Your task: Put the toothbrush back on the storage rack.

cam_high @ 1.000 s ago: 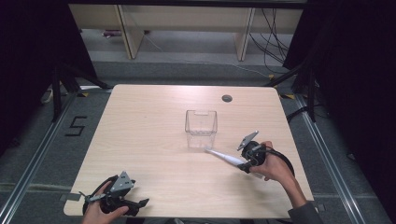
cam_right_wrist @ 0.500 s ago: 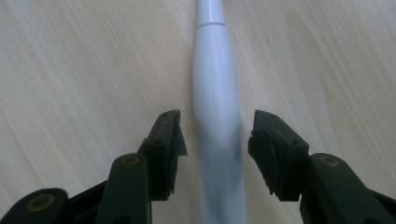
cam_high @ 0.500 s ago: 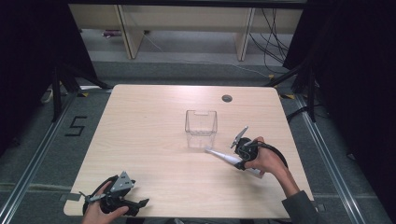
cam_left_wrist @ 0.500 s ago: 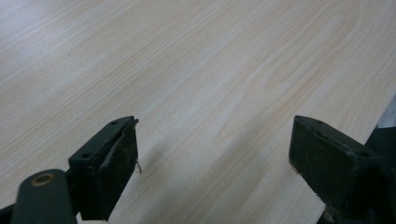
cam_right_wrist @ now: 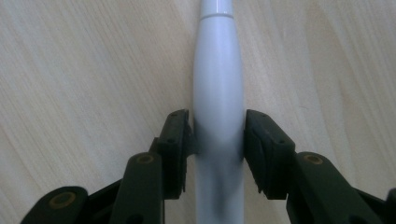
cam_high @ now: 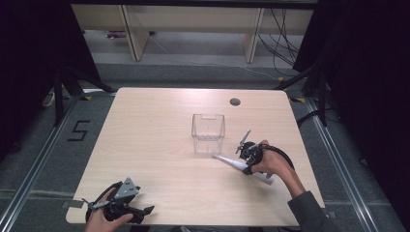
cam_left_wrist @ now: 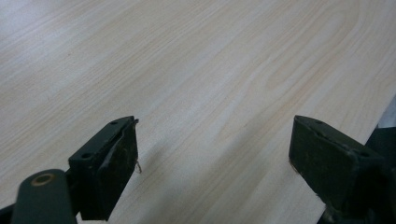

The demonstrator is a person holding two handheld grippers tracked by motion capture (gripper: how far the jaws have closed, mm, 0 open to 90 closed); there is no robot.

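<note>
A white, pen-shaped handle (cam_high: 226, 160) lies flat on the wooden table (cam_high: 154, 125), just in front and to the right of a clear, empty plastic box (cam_high: 208, 133). My right gripper (cam_high: 245, 164) reaches down over it. In the right gripper view its jaws have just been closing, and both pads of the gripper (cam_right_wrist: 218, 140) now press the sides of the handle (cam_right_wrist: 218, 70). At the table's front left corner a hand holds my left gripper (cam_high: 144, 207) low over the wood. Its jaws (cam_left_wrist: 215, 158) stand wide apart with bare table between them.
A small round cable hole (cam_high: 235, 101) sits in the table near its far edge. The table's front edge runs close to the left gripper. Beyond the table stand wooden shelf legs (cam_high: 133, 34) and loose cables on the floor. A "5" mark (cam_high: 80, 130) is on the floor at the left.
The right hand has shifted left along the white handle, toward the clear box, and settled lower on it. The left hand has stayed where it was.
</note>
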